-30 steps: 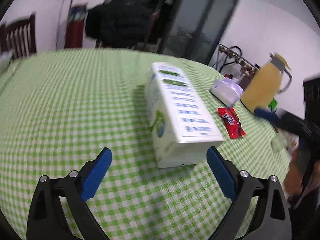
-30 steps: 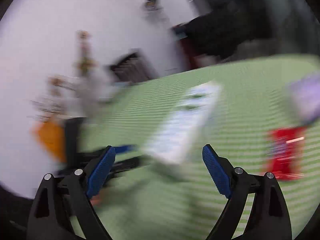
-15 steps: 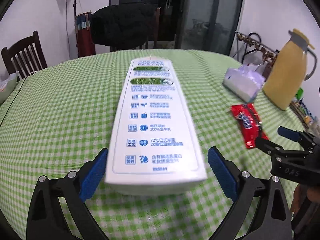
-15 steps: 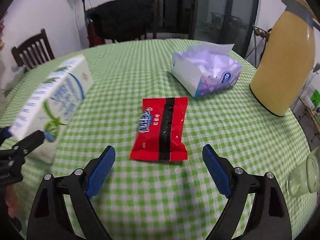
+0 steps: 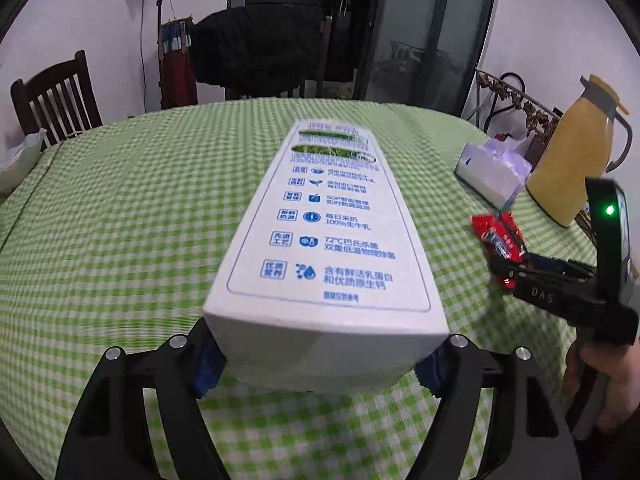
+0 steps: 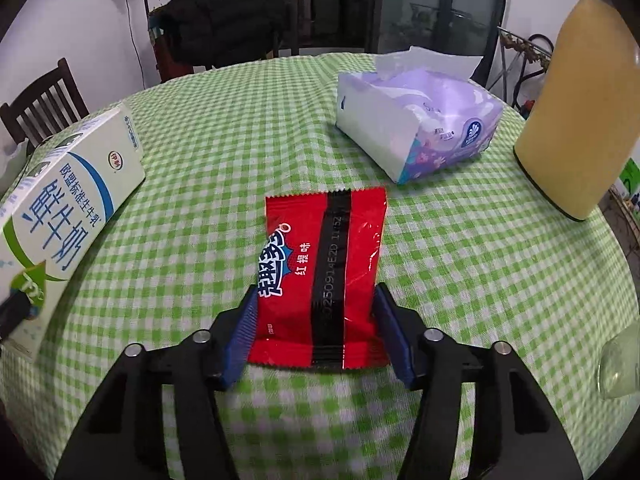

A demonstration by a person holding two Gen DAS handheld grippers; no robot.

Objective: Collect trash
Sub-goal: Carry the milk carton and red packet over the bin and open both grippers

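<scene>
Left wrist view: my left gripper (image 5: 322, 356) has just been closing and now clamps the near end of the milk carton (image 5: 328, 248) lying on the checked tablecloth (image 5: 120, 220). My right gripper (image 6: 316, 336), also just closing, pinches the red snack wrapper (image 6: 320, 276); beyond sit 1 tissue pack (image 6: 416, 128) and 1 yellow jug (image 6: 576, 120).

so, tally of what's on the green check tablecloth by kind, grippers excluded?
Milk carton: 1, lying flat
Red snack wrapper: 1
Tissue pack: 1
Yellow thermos jug: 1
Clear glass: 1, at the right edge
Total: 5
</scene>
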